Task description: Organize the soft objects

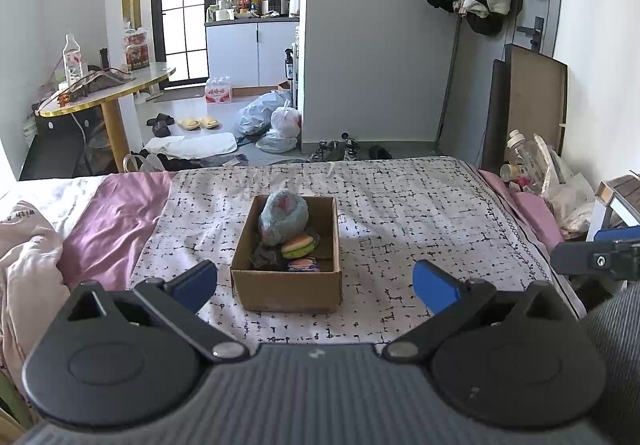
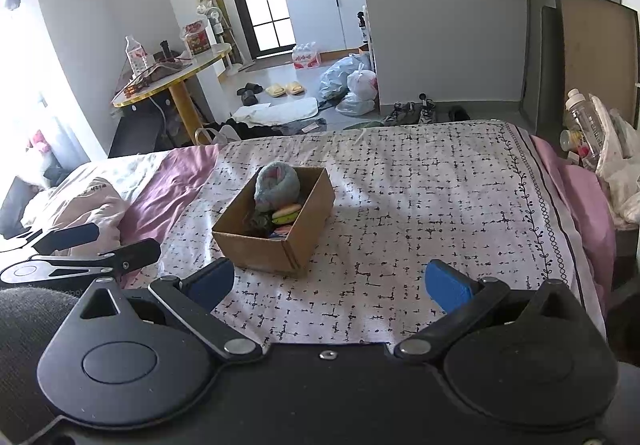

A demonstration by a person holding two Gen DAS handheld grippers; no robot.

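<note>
Your left gripper [image 1: 315, 285] sits nearest, its jaws spread wide with nothing between them but the bedspread. To the left of those jaws you have a rumpled pink blanket [image 1: 28, 257] and a mauve sheet [image 1: 116, 221]. Straight ahead of the gap, just beyond the fingertips, the cardboard box [image 1: 286, 291] rests on the black-and-white patterned bedspread [image 1: 400, 213]. Inside it, a fuzzy blue-grey plush [image 1: 282, 217] fills the far end, a burger-shaped soft toy [image 1: 297, 245] lies in front of it, and a smaller pink-and-blue soft piece [image 1: 303, 265] sits against the near wall. A dark crumpled item beside the burger is too unclear to name.

Your right gripper [image 2: 330, 281] also has its jaws fully apart and empty, hovering over the bedspread. From its view the box stands ahead and to the left of the gap, turned corner-on, and your left gripper shows at the far left edge. To the right of these jaws, the bedspread runs to the bed's edge, where a plastic bottle [image 2: 584, 117] stands among bags.
</note>
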